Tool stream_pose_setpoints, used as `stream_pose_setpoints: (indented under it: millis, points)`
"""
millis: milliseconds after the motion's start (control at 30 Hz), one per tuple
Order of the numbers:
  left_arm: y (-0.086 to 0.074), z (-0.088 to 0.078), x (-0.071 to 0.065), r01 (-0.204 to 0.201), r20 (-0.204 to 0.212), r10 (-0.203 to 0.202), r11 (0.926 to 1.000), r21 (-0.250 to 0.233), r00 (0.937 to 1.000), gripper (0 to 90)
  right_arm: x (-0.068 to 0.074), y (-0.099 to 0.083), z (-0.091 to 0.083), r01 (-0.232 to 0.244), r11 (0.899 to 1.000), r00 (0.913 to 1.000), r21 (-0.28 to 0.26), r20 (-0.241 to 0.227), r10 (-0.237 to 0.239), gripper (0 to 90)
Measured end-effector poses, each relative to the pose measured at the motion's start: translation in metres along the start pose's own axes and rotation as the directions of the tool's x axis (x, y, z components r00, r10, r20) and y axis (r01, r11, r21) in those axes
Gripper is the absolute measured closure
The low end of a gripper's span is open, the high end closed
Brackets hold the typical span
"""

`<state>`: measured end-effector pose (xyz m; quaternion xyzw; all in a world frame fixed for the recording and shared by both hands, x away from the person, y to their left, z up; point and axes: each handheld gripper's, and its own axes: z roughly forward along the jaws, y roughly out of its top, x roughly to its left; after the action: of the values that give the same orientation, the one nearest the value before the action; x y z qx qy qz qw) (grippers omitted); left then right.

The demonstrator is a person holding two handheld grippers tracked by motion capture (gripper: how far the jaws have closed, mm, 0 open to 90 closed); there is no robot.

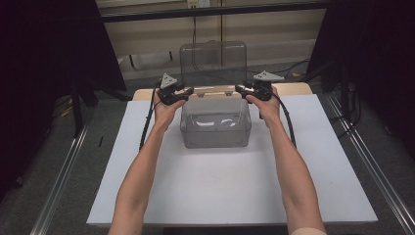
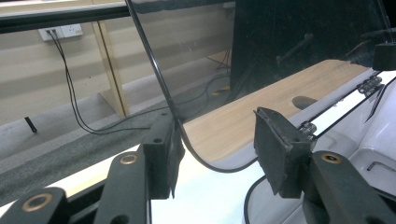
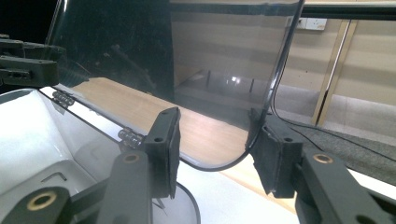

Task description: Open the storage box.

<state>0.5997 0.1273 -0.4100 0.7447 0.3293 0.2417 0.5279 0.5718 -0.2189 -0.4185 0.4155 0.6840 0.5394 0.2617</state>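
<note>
Looking down from the high view, I see a clear plastic box (image 1: 215, 128) sitting toward the far middle of the white desk (image 1: 235, 191), its transparent lid (image 1: 213, 61) swung up and standing nearly upright on the hinges along the back rim.

My left hand-held gripper (image 1: 184, 92) is at the lid's lower left corner, and my right hand-held gripper (image 1: 241, 89) is at the lower right corner, both just above the box's back rim. A black cable trails from each down past the wrists.

In the left gripper view, the jaws of the left hand-held gripper (image 2: 217, 147) are spread, with the rounded corner of the lid (image 2: 205, 60) running between them; the edge lies against the left pad while the right pad stands clear of it.

In the right gripper view, the right hand-held gripper (image 3: 215, 149) is likewise spread around the lid's (image 3: 219, 70) curved corner, the edge touching the right pad. Small metal hinges (image 3: 130, 136) show along the box rim.
</note>
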Motion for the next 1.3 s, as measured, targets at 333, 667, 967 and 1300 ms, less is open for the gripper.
stream_pose_setpoints:
  millis: [333,667,967,1300]
  points:
    - [-0.0001,0.0019,0.0007,0.024,-0.016,-0.024,0.9997,0.009,0.9996,47.7,-0.0005,-0.0001,0.0005,-0.010,1.000,0.9999,0.006,0.008,0.010,51.8]
    - [-0.0047,0.0043,0.0040,0.072,-0.016,-0.072,0.9974,-0.007,0.9973,45.9,-0.0032,-0.0021,0.0013,-0.050,0.999,0.9987,0.002,0.003,0.050,50.3]
    - [-0.0066,0.0053,0.0049,0.087,-0.021,-0.087,0.9961,-0.015,0.9960,43.6,-0.0051,-0.0040,0.0020,-0.088,0.996,0.9961,-0.001,-0.001,0.088,48.6]
    - [-0.0071,0.0054,0.0050,0.081,-0.020,-0.081,0.9966,-0.014,0.9965,44.0,-0.0053,-0.0047,0.0023,-0.109,0.994,0.9940,0.002,0.005,0.109,48.8]
